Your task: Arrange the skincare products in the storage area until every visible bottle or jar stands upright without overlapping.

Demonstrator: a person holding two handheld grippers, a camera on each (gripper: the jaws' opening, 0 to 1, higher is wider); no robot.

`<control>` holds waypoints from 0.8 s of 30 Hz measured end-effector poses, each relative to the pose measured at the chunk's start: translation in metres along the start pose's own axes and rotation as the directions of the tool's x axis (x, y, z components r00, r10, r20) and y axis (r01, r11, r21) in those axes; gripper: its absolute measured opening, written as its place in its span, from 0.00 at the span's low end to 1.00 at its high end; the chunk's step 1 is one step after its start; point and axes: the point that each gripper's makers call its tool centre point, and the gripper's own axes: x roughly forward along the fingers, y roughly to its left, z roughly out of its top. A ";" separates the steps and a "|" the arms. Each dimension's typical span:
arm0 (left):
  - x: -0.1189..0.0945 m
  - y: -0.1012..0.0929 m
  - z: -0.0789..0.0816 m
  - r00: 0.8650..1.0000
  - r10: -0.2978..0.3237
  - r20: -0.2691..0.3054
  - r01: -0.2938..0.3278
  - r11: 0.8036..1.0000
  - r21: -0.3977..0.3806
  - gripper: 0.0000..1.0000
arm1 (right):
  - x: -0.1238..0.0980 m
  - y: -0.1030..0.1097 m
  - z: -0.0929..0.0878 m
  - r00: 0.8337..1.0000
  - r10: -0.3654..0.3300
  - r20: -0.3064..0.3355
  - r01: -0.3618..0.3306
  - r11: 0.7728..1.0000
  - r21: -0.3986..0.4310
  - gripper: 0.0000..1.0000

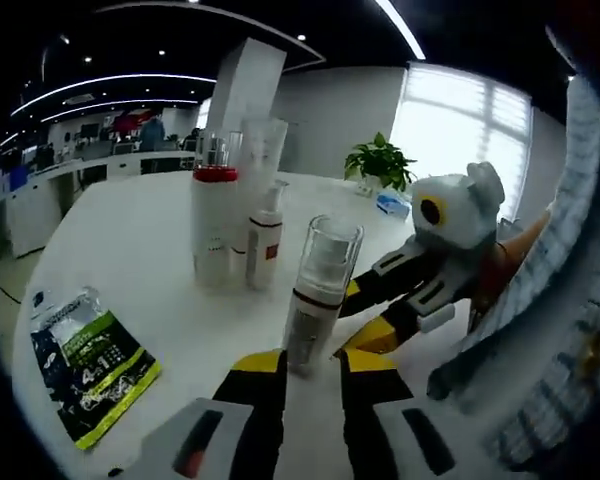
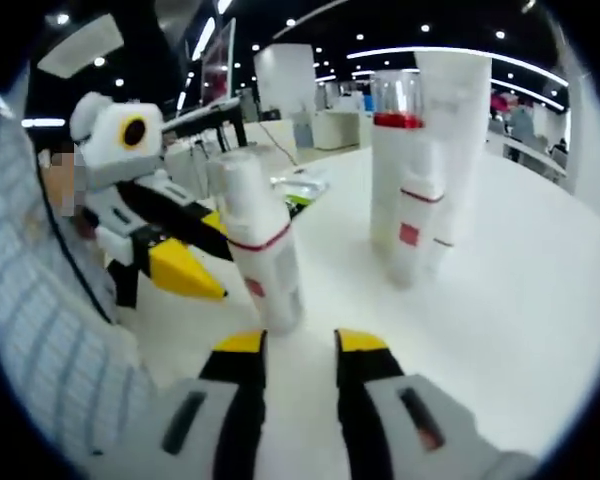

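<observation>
White table (image 1: 150, 260) carried upright bottles; left claw (image 1: 312, 362) and right claw (image 2: 300, 342) stood apart, flanking one pump bottle (image 1: 318, 295) ungripped.

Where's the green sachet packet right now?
In the left gripper view the green sachet packet lies flat on the white table at lower left, left of the left gripper and nearer the camera than the red-capped bottle.

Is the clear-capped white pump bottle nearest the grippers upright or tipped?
Upright: the clear-capped white pump bottle stands on its base on the white table.
</observation>
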 end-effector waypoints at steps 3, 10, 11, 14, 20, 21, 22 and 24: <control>0.006 -0.003 -0.005 1.000 0.020 -0.012 -0.020 1.000 -0.003 0.21 | -0.006 -0.006 -0.001 1.000 -0.020 0.007 0.020 1.000 0.004 0.24; 0.014 -0.003 -0.017 0.994 0.091 -0.052 -0.093 0.995 -0.039 0.18 | -0.021 -0.020 -0.007 0.998 -0.055 0.029 0.054 0.998 0.041 0.23; 0.014 -0.002 -0.016 0.992 0.115 -0.054 -0.117 0.993 -0.028 0.18 | -0.024 -0.022 -0.008 0.998 -0.059 0.036 0.058 0.997 0.048 0.23; 0.015 0.002 -0.014 0.986 0.158 -0.051 -0.160 0.987 -0.018 0.14 | -0.033 -0.029 -0.012 0.994 -0.093 0.053 0.090 0.995 0.053 0.22; 0.018 0.003 -0.010 0.976 0.216 -0.043 -0.217 0.976 -0.020 0.11 | -0.054 -0.050 -0.022 0.984 -0.161 0.071 0.158 0.986 0.044 0.21; 0.018 0.003 -0.010 0.974 0.223 -0.044 -0.224 0.975 -0.013 0.11 | -0.056 -0.051 -0.022 0.984 -0.163 0.072 0.160 0.986 0.047 0.21; 0.018 0.005 -0.010 0.969 0.242 -0.041 -0.242 0.970 -0.003 0.10 | -0.060 -0.055 -0.025 0.982 -0.171 0.075 0.167 0.984 0.054 0.21; 0.019 0.006 -0.009 0.968 0.249 -0.036 -0.249 0.968 -0.005 0.10 | -0.068 -0.061 -0.030 0.980 -0.186 0.077 0.182 0.982 0.055 0.20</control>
